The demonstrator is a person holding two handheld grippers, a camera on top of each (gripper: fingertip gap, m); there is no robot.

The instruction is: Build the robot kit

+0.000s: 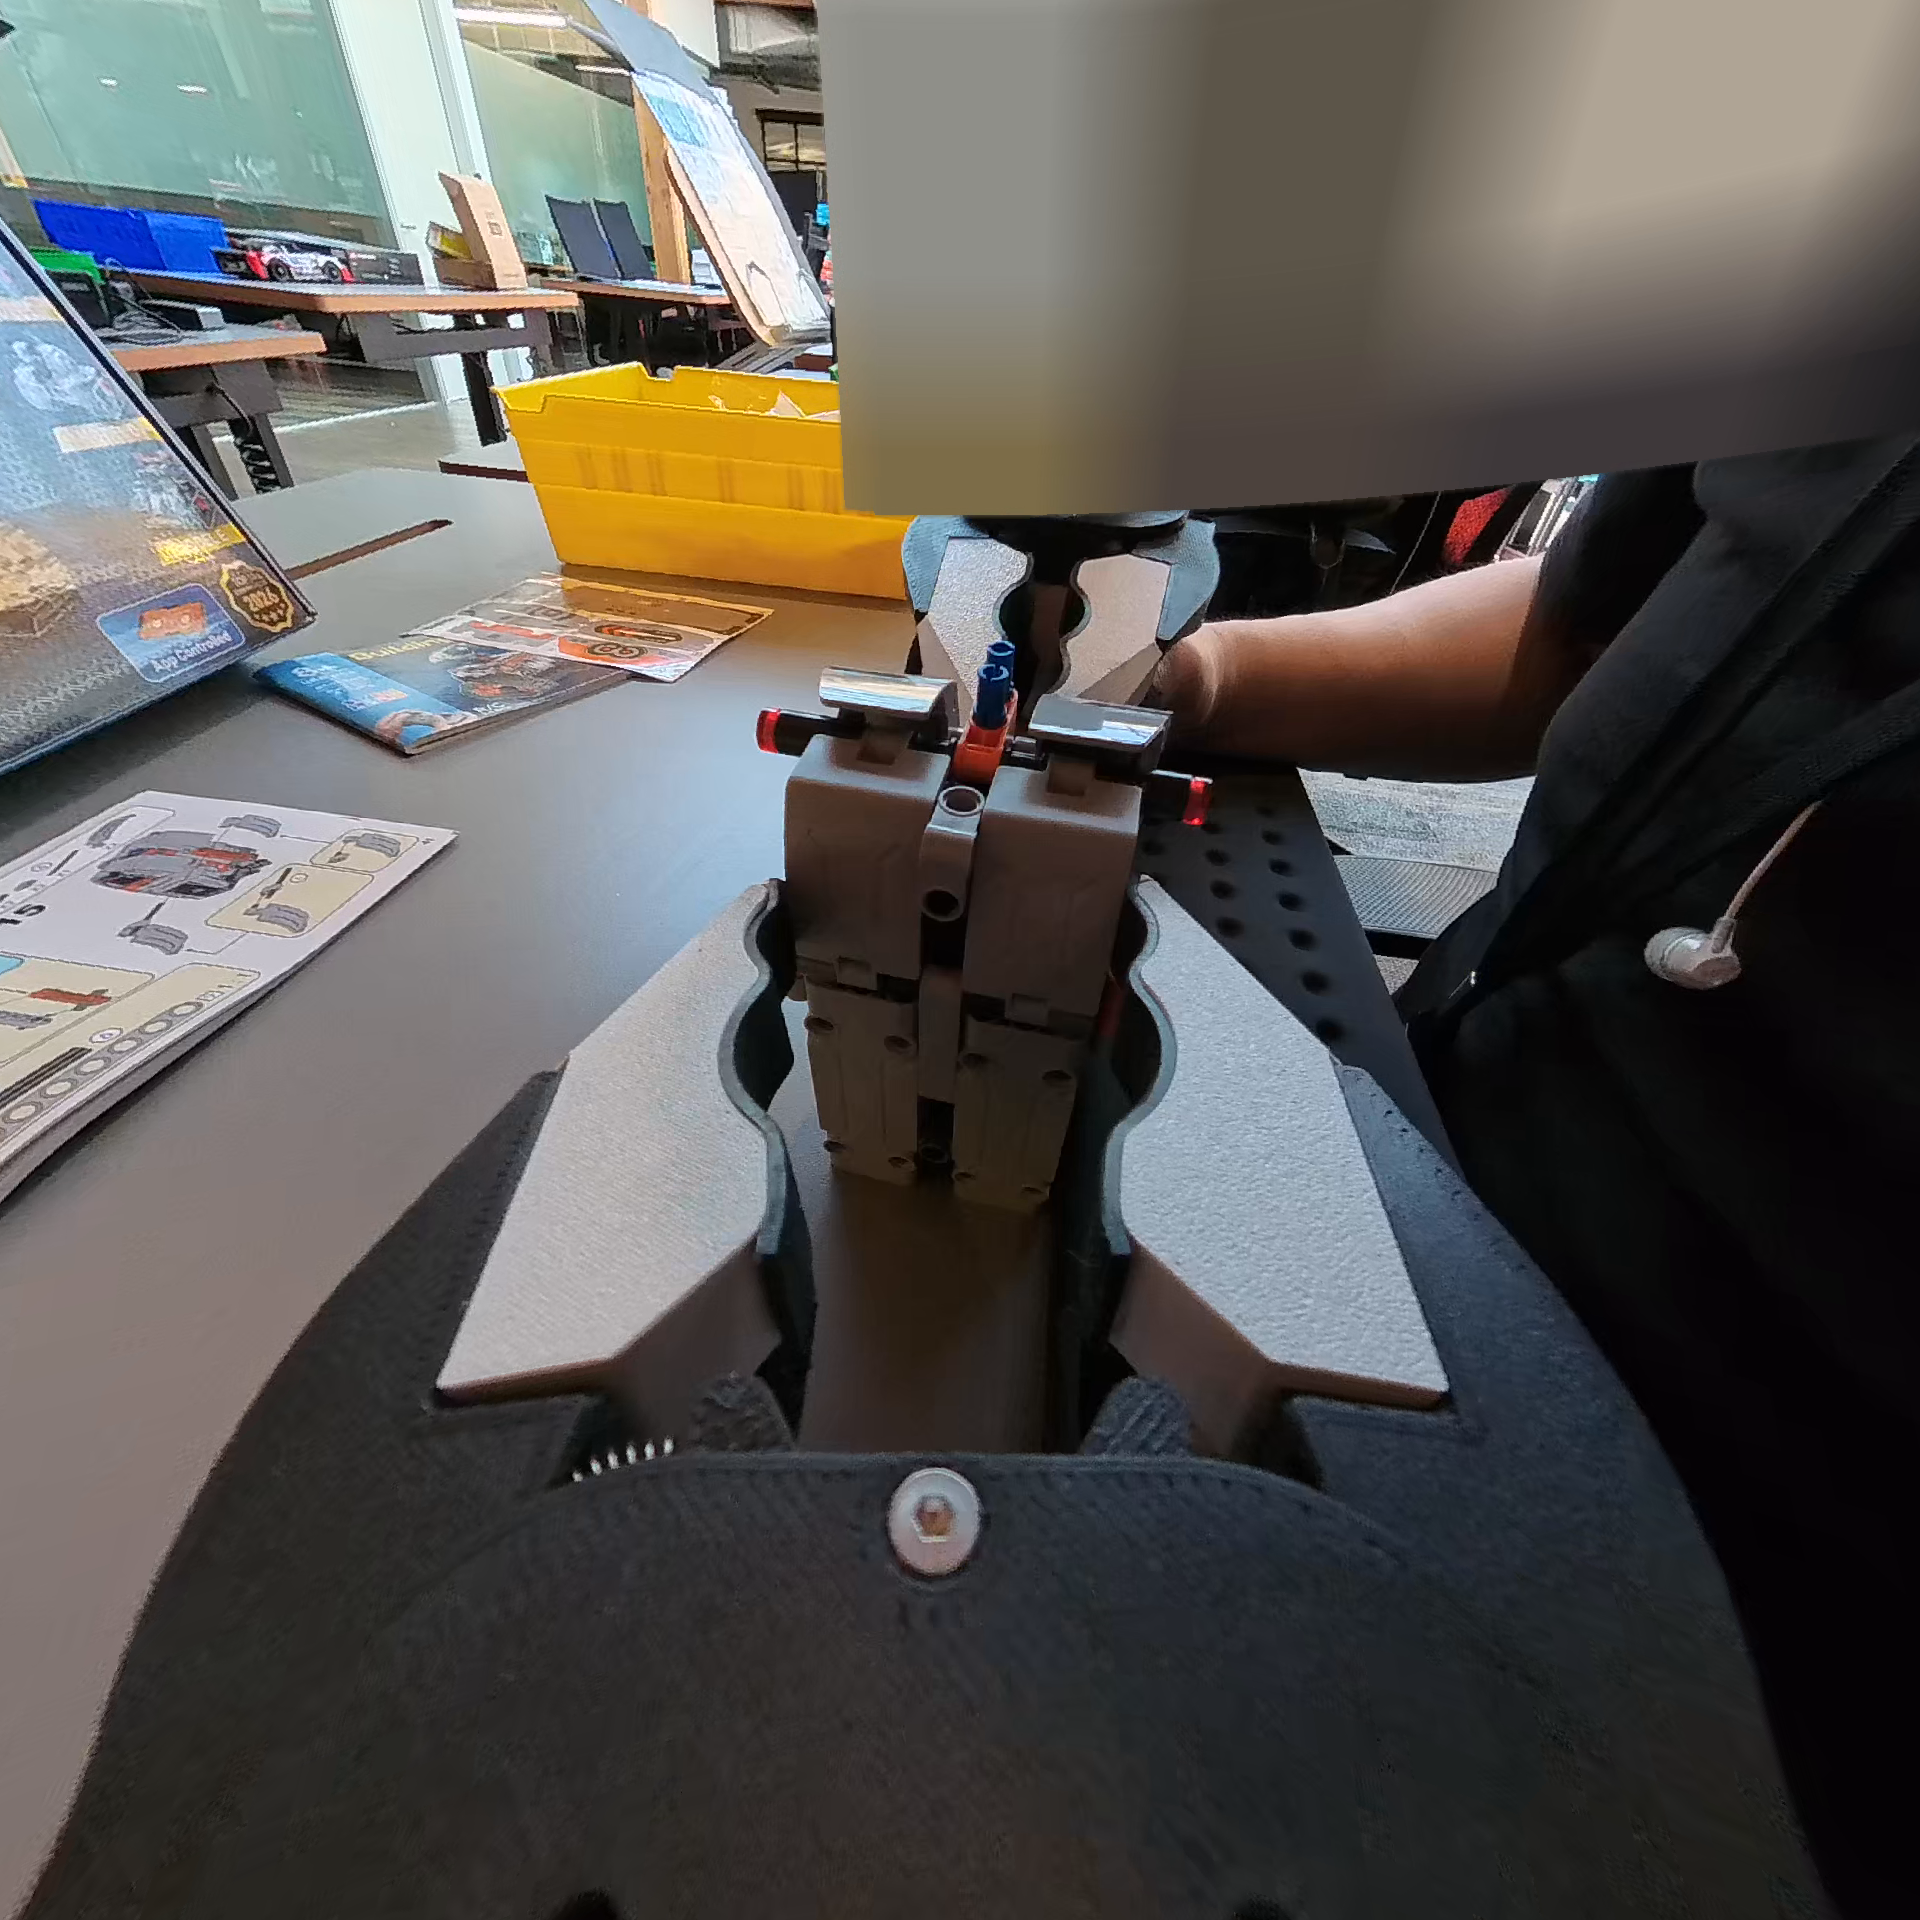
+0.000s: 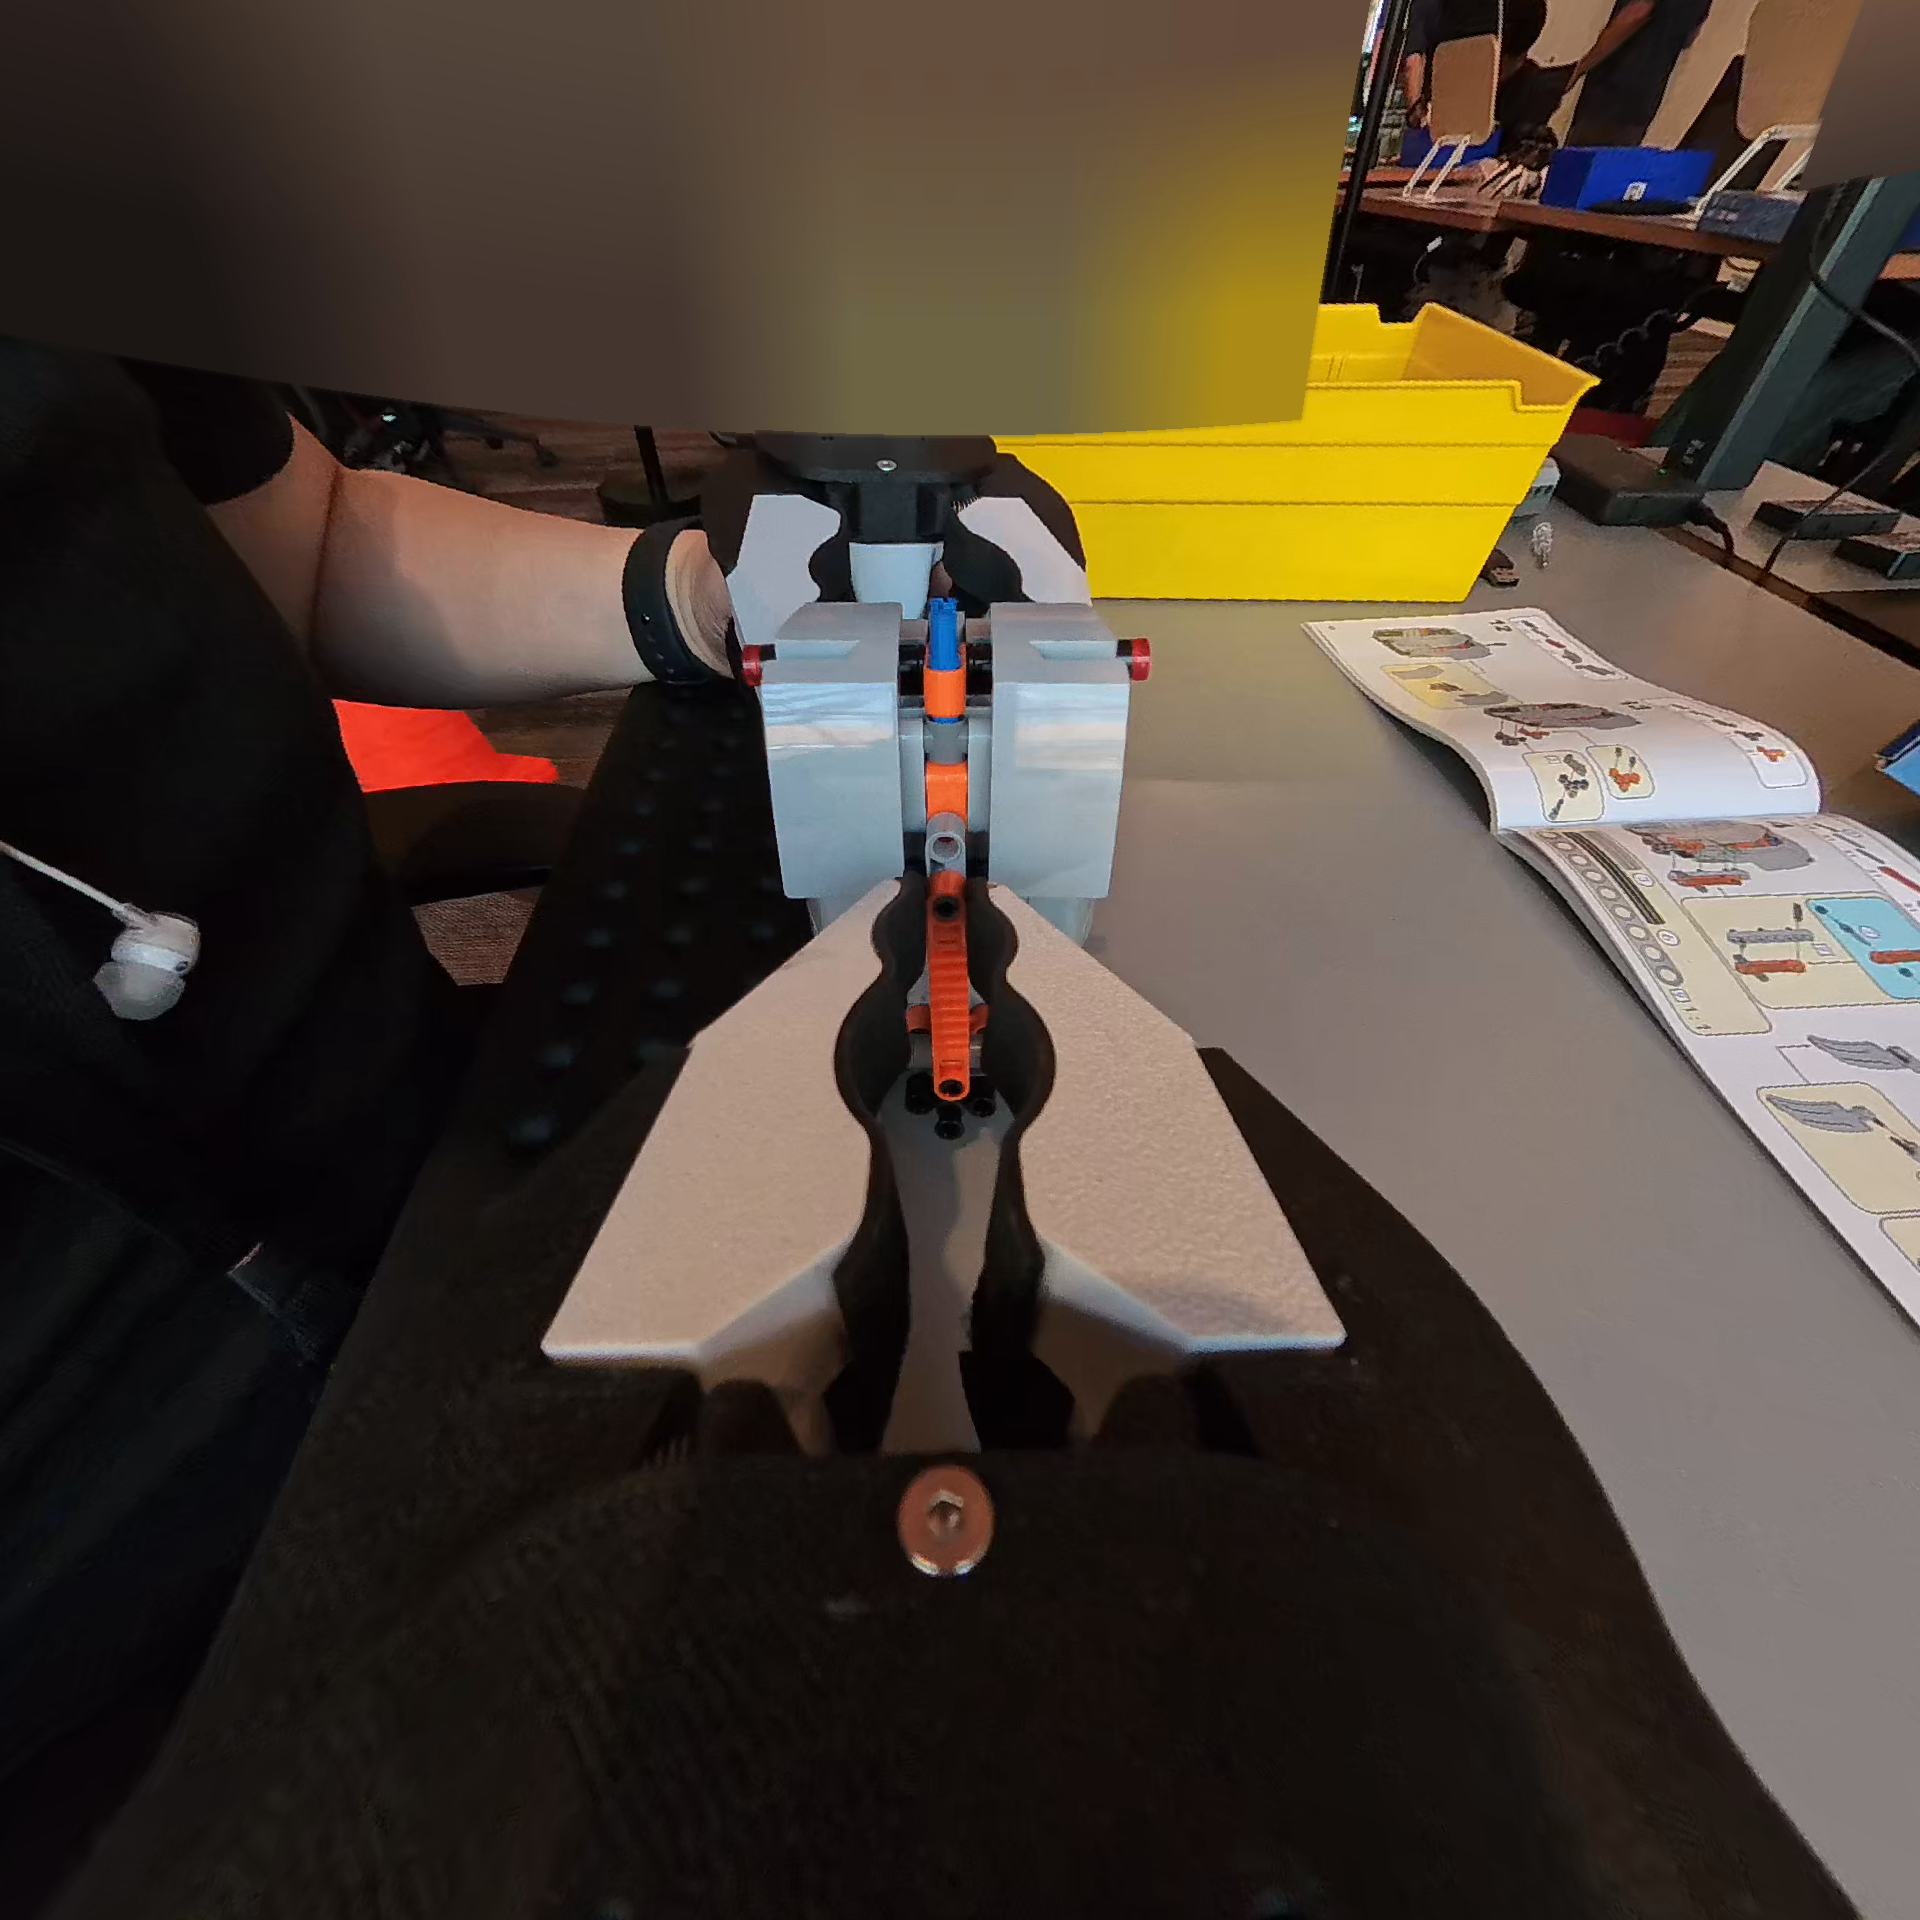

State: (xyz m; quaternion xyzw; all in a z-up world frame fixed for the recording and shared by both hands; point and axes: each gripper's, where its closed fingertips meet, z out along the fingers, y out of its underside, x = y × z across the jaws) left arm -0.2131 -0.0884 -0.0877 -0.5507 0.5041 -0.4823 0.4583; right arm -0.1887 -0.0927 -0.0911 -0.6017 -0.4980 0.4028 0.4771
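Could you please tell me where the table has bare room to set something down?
Bare grey table lies between the open instruction booklet and the grey brick assembly, and in front of the yellow bin. It is crowded at the assembly, where the left gripper and right gripper meet.

Grey brick assembly (orange core), gripped both ends

Centre frame, the grey brick model looks smooth, glossy plastic. The left claw has grainy matt fingers. The desk is matt; the booklet is paper; the yellow bin is shiny plastic.
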